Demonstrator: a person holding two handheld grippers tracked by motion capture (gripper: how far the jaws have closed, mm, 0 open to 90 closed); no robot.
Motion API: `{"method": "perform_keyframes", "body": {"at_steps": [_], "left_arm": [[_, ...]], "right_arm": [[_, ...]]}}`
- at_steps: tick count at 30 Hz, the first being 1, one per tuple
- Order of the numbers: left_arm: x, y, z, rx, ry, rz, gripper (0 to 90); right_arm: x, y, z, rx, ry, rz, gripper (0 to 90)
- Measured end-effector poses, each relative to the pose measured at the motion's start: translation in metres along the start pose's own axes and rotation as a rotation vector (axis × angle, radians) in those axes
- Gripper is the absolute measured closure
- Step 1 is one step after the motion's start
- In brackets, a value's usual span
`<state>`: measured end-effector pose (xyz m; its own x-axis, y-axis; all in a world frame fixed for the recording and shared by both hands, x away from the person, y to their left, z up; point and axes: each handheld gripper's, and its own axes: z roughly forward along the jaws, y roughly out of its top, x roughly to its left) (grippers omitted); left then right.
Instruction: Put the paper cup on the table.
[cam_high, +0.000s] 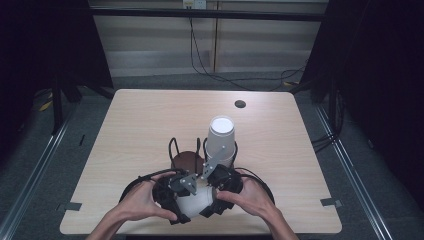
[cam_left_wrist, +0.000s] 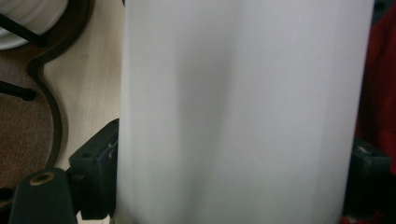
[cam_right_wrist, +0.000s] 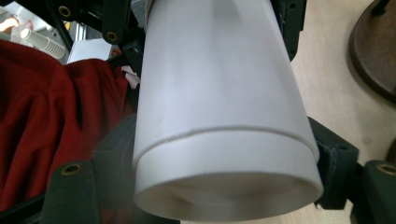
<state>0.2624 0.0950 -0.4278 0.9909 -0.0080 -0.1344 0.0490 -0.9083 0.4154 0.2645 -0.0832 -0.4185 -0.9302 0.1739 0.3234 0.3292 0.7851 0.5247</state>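
1. High view: near the bottom centre of the frame, a person's two hands are bringing the left gripper (cam_high: 181, 204) and right gripper (cam_high: 212, 197) together around a stack of white paper cups (cam_high: 196, 200) lying sideways just above the table (cam_high: 150, 120).
2. Just above them in the frame, a dark wire cup holder (cam_high: 187, 160) is carrying an upturned white cup (cam_high: 220, 137) in its right slot; its left slot is standing empty.
3. In the left gripper view, black jaws are flanking the white cup wall (cam_left_wrist: 243, 112); whether they are pressing is unclear.
4. In the right gripper view, the jaws are clamping the outer cup's rim end (cam_right_wrist: 224, 158), where a seam shows a nested cup.
5. Likely step: separating the cups. It is best done by gripping each lightly, twisting gently and pulling straight along the axis, avoiding crushing.
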Motion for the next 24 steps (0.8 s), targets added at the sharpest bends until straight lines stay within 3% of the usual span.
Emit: {"method": "perform_keyframes", "body": {"at_steps": [1,3,8,13,24], "left_arm": [[0.001,0.000,-0.001,0.006,0.000,0.014,14.0],[0.001,-0.001,-0.001,-0.011,-0.006,-0.004,14.0],[0.003,-0.002,-0.002,-0.039,0.018,-0.007,13.3],[0.002,-0.005,-0.003,-0.067,0.041,0.033,13.4],[0.005,-0.009,-0.011,-0.139,0.022,0.054,12.5]], "right_arm": [[0.000,0.001,0.000,-0.010,-0.007,-0.008,25.3],[0.000,0.001,0.000,-0.017,-0.011,-0.007,25.3],[0.001,0.001,-0.001,-0.024,-0.026,0.005,25.3],[0.000,0.000,-0.001,-0.027,-0.033,0.003,25.4],[-0.001,-0.001,-0.004,-0.056,-0.027,0.009,25.3]]}}
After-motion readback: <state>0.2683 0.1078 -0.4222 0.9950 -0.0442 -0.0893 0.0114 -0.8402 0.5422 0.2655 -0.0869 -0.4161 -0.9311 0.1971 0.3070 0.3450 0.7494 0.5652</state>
